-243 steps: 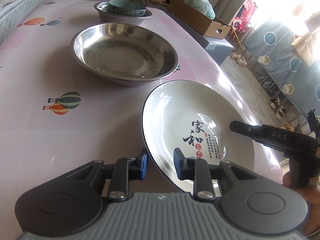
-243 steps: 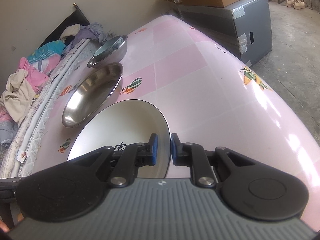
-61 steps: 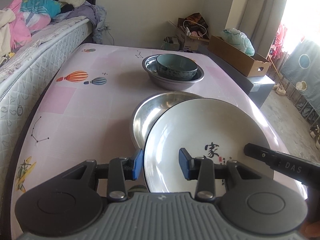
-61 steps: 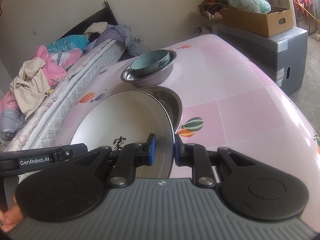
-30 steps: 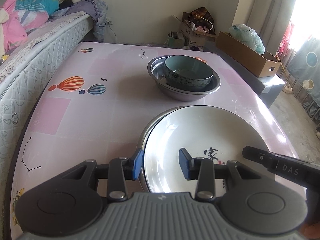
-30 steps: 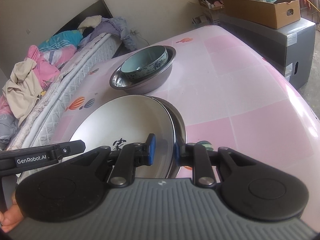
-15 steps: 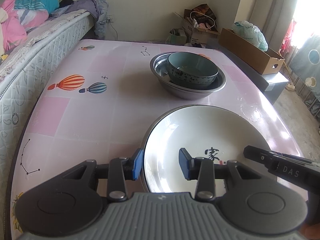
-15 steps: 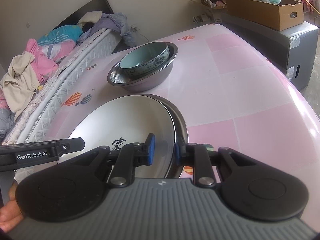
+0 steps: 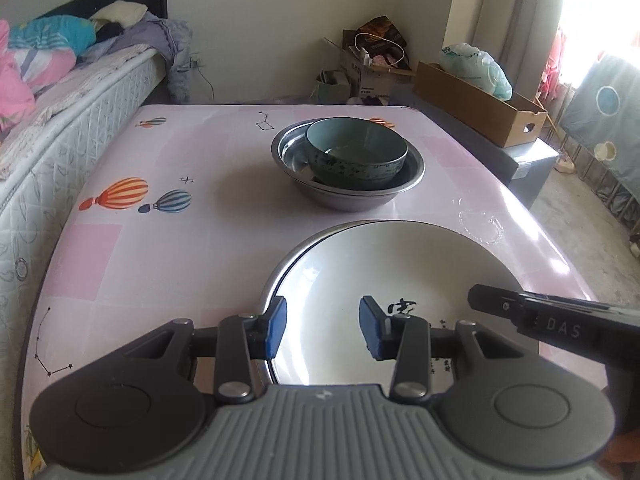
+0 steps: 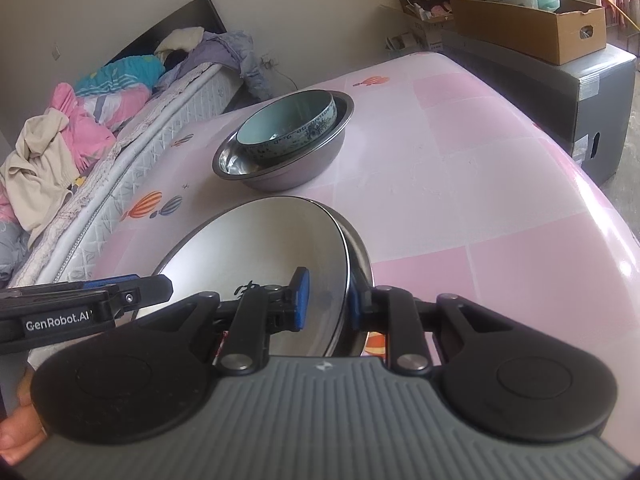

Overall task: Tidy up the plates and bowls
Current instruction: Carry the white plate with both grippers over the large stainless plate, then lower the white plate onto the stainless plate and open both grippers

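A white plate with black characters (image 9: 384, 280) lies inside a wide steel basin (image 9: 269, 285) at the table's near side; only the basin's rim shows around it. The plate also shows in the right wrist view (image 10: 260, 252), with the basin rim (image 10: 362, 256) at its right. My left gripper (image 9: 322, 328) is open, its jaws astride the plate's near left rim. My right gripper (image 10: 324, 304) is open, its jaws astride the plate's right rim without pinching it. Farther back a teal bowl (image 9: 356, 152) sits in a second steel basin (image 9: 348, 196).
The pink table (image 9: 180, 240) has balloon prints. A bed with clothes (image 10: 80, 120) runs along its left side. A grey cabinet with a cardboard box (image 10: 532, 28) stands beyond the table's far right edge.
Both grippers carried the plate over the near steel basin and lowered it in. The right gripper's jaws have opened off the plate's rim; the left jaws have widened.
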Demonstrator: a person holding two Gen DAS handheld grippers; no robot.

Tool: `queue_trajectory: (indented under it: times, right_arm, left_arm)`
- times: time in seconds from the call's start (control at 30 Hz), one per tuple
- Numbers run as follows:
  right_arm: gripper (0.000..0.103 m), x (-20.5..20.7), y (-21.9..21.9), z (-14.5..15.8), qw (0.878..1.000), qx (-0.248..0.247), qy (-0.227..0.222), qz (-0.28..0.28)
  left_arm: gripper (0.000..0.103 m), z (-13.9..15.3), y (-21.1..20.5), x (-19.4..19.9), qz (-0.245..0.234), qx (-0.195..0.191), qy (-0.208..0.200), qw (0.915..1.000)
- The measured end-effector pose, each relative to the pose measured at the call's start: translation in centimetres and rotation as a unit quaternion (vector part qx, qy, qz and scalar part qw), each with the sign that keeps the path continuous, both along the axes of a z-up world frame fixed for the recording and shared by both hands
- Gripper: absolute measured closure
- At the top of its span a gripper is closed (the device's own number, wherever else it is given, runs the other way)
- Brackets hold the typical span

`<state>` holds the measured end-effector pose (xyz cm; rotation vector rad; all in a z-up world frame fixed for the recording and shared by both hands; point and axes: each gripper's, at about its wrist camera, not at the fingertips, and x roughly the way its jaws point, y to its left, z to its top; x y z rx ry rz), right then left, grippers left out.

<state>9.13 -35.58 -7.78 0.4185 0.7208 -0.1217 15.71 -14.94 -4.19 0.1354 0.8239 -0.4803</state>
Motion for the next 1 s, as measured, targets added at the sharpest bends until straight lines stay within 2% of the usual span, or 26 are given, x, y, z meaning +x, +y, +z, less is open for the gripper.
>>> queue_trajectory:
  times: [0.4, 0.67, 0.77, 0.83, 0.93, 1.0]
  right_arm:
    - [0.083, -0.6, -0.5, 0.3, 1.0, 0.002, -0.007, 0.003]
    - [0.079, 0.1, 0.1, 1.1, 0.999, -0.033, 0.011, 0.035]
    - [0.074, 0.3, 0.4, 1.4, 0.998, -0.044, 0.017, 0.048]
    - [0.066, 0.3, 0.5, 1.6, 0.997, -0.042, 0.021, 0.055]
    - [0.052, 0.7, 0.4, 1.9, 0.997, -0.018, 0.028, 0.071]
    - [0.049, 1.0, 0.1, 2.1, 0.996, -0.008, 0.039, 0.085]
  left_arm:
    - [0.058, 0.0, 1.4, -0.5, 0.02, 0.011, -0.015, 0.9996]
    - [0.058, -1.1, 2.9, -0.6, 0.04, 0.02, 0.003, 0.999]
    - [0.058, -1.7, 2.9, -0.6, 0.039, 0.026, 0.01, 0.9988]
    - [0.058, -2.0, 2.8, -0.6, 0.038, 0.028, 0.016, 0.9987]
    - [0.058, -2.4, 2.7, -0.7, 0.036, 0.03, 0.021, 0.9987]
    - [0.058, -2.6, 2.7, -0.8, 0.034, 0.031, 0.022, 0.9987]
